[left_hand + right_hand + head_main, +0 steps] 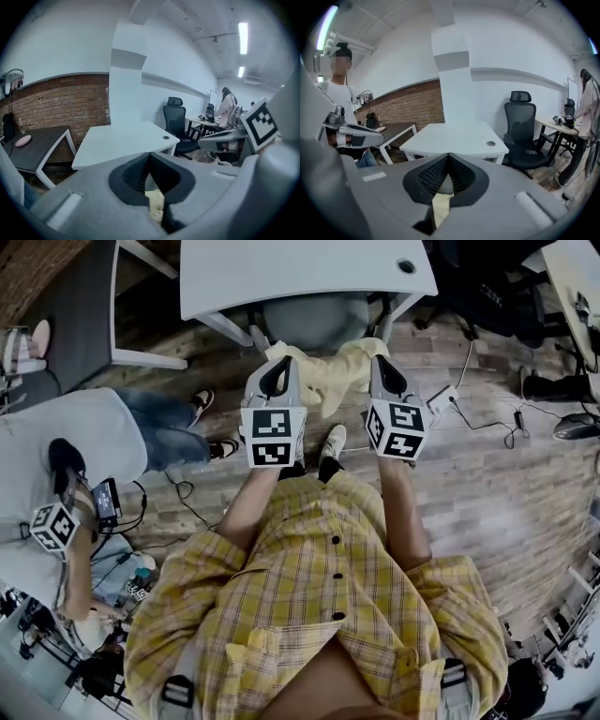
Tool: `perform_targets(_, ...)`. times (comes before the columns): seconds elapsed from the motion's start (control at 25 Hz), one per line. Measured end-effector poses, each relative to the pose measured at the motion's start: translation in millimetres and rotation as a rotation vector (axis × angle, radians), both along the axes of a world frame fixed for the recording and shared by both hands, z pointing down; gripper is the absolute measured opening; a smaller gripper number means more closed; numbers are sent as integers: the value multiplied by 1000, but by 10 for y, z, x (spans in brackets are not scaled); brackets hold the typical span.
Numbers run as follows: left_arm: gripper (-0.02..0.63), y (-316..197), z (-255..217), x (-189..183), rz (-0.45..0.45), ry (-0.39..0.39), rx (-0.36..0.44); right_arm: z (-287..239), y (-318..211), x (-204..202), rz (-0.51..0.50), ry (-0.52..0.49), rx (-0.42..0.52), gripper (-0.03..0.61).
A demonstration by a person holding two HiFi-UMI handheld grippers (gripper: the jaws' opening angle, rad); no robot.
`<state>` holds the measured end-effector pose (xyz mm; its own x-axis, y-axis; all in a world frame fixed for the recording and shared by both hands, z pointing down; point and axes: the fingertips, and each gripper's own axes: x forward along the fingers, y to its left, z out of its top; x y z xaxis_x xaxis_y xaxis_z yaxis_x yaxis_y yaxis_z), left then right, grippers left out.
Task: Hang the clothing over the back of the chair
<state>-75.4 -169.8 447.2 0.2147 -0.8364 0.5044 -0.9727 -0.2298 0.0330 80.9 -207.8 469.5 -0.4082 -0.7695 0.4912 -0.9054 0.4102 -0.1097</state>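
Clothing: the pale yellow clothing (330,371) hangs in the air between the two grippers, just on the near side of the grey chair (314,322).
Left gripper: the left gripper (274,367) has its jaws squeezed tight on one top end of the clothing. A bit of yellow fold shows between them.
Right gripper: the right gripper (386,364) pinches the other top end the same way, with its jaws pressed together on the fabric.
How it will feel: I think it is light and very soft. It sags in the middle, so it will flop and fold and not stay flat. It will not break. It could slip out if only a thin edge is pinched.
Where to hold: along the top edge, one gripper near each end, as it is held now. Held wide, it stays spread out and can drop over the chair back.
Chair: it is pushed in under the white desk (300,273), on the far side of the clothing. Only its rounded grey top shows.
Edges: the near edge of the desk sits right above the chair, so there may be little room there, and the clothing could catch. The desk legs (225,327) stand at each side of the chair.
Open room: the wood floor (487,512) is bare on the near right. Another person (84,456) is close on the left. Cables (487,420) and a power strip (441,399) lie on the floor to the right.
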Motion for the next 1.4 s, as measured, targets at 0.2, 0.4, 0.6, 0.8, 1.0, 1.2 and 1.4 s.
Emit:
perform_targets(0.2, 3, 66, -162, 6, -6, 11, 29, -219, 61, 18, 7, -22, 33, 5)
perform_targets(0.4, 3, 116, -342, 17, -12, 19, 59, -428, 115, 1, 3, -37, 67, 5)
perform_targets(0.6, 3, 154, -486, 1, -10, 18, 89, -597, 153, -91, -7, -52, 104, 5)
perform_targets(0.8, 3, 203, -679, 23, -6, 37, 136, -777, 222, -163, -22, -63, 142, 5)
perform_targets(1.0, 3, 205, -890, 49, 4, 51, 190, -961, 246, -235, -33, -64, 183, 5)
perform_targets(1.2, 3, 231, -1033, 109, 19, 49, 233, -1155, 287, -270, -46, -71, 234, 5)
perform_targets(1.4, 3, 234, -1128, 132, 35, 47, 269, -1276, 303, -325, -53, -75, 267, 5)
